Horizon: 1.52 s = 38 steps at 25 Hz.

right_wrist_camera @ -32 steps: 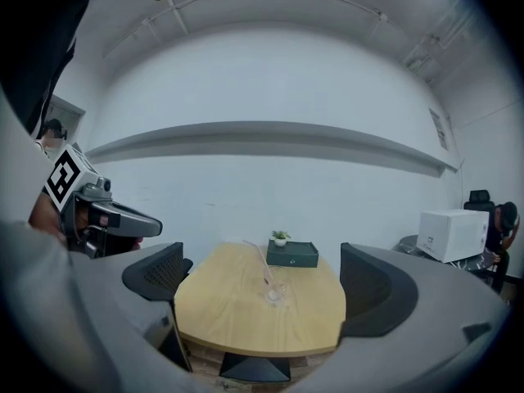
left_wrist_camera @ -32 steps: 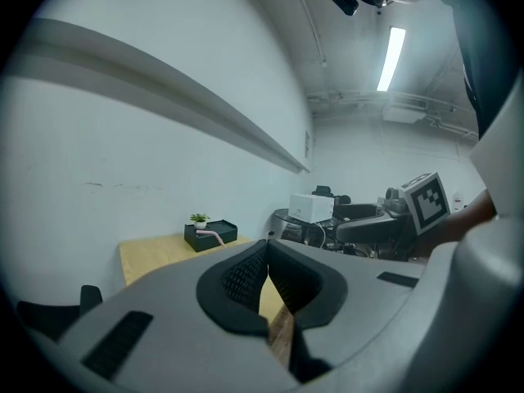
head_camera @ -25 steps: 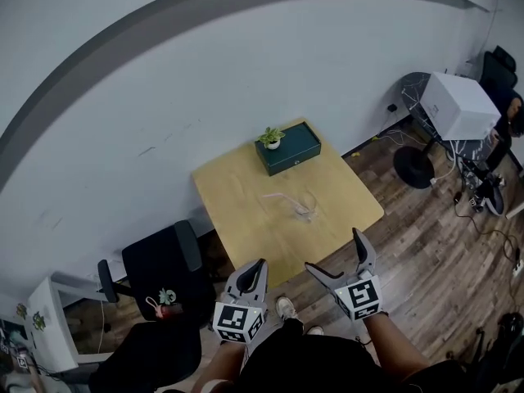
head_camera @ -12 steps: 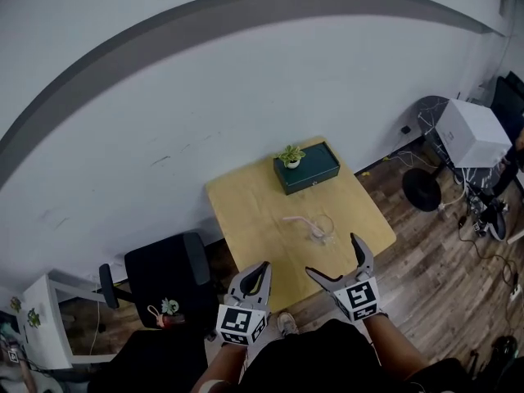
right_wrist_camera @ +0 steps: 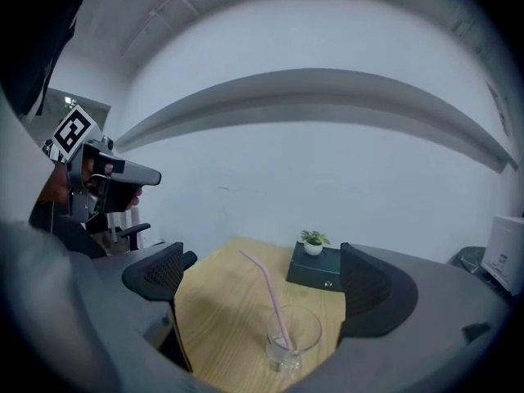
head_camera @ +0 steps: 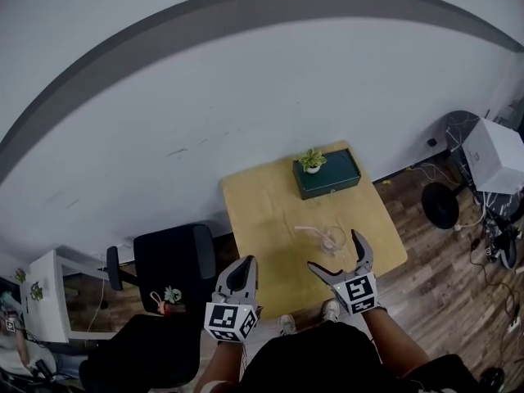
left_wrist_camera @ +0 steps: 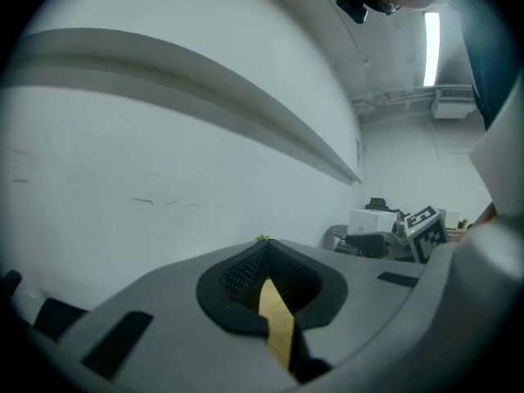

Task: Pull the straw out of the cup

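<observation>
Hovering at 6 o'clock of the counter (head_camera: 262, 219).
Right gripper (head_camera: 334, 252) fingers wide apart, empty, cup (head_camera: 332, 240) and straw (head_camera: 309, 229) at 12 o'clock; left gripper (head_camera: 243, 273) fingers together, empty.

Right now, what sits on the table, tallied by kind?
cup: 1
straw: 1
box: 1
potted plant: 1
Total on the table: 4
</observation>
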Available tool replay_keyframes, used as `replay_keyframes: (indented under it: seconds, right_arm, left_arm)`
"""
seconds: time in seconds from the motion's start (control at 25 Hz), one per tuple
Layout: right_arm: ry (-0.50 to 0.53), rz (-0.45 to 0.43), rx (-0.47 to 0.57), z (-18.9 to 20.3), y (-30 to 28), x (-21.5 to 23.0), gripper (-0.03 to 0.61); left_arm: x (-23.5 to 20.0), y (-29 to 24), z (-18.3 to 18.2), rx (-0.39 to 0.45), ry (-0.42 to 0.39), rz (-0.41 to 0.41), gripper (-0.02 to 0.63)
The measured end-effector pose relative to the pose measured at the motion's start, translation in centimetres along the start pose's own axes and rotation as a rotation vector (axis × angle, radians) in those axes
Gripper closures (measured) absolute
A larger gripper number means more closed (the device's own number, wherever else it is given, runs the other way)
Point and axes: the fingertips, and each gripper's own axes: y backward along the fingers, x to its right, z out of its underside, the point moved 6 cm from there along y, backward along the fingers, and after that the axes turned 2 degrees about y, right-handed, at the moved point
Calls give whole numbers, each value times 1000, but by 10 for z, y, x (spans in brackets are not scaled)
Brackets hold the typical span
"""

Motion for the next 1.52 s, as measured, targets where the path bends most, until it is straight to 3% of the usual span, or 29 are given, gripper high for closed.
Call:
replay_keyframes:
  seconds: [0.4, 0.68, 1.2, 1.52]
  right_arm:
    - [87, -63, -135, 43, -54, 23, 2]
    - [158, -75, -214, 58, -75, 26, 148]
    - [188, -107, -219, 56, -91, 16, 428]
    - [218, -64, -230, 55, -92, 18, 525]
  left_arm:
    - [4, -5, 18, -61, 4, -90, 595]
    - [-10, 0, 20, -69, 14, -159, 595]
    - [-17, 10, 22, -64, 31, -212, 595]
    - [-21, 11, 17, -50, 23, -211, 595]
